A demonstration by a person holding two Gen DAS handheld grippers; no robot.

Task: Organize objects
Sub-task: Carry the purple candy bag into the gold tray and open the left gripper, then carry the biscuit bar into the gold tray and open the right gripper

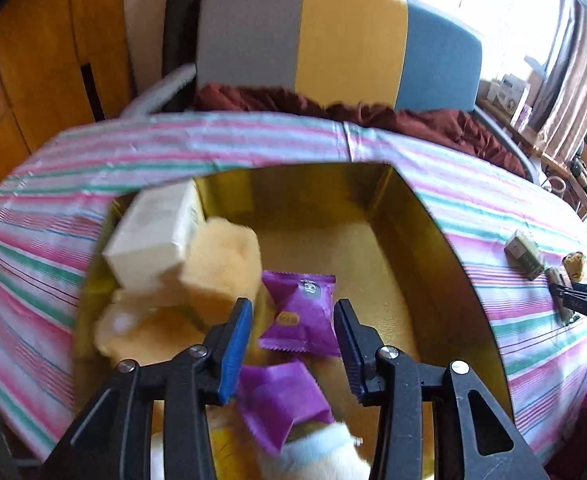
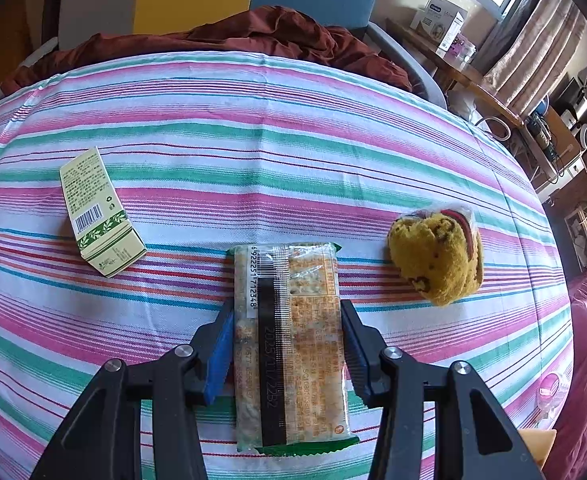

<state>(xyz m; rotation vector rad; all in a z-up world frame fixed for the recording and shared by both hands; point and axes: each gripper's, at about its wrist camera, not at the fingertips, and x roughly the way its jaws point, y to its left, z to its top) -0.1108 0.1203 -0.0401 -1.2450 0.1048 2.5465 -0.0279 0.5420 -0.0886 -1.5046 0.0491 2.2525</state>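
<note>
My left gripper [image 1: 293, 312] is open above a gold tin box [image 1: 425, 248]. The box holds two purple snack packets [image 1: 301, 312], a white carton [image 1: 153, 236] and a yellow sponge block [image 1: 223, 264]. Nothing is between the left fingers. My right gripper [image 2: 287, 312] has its fingers touching both sides of a clear cracker packet [image 2: 289, 340] that lies on the striped cloth [image 2: 253, 152]. A green-and-cream carton [image 2: 97, 212] lies to its left and a wrapped yellow plush [image 2: 437, 252] to its right.
A chair with grey, yellow and blue back panels [image 1: 333, 40] and a dark red cloth [image 1: 413, 120] stands behind the table. Shelves with boxes [image 2: 441, 24] are at the far right. The right gripper shows at the edge of the left wrist view [image 1: 585, 300].
</note>
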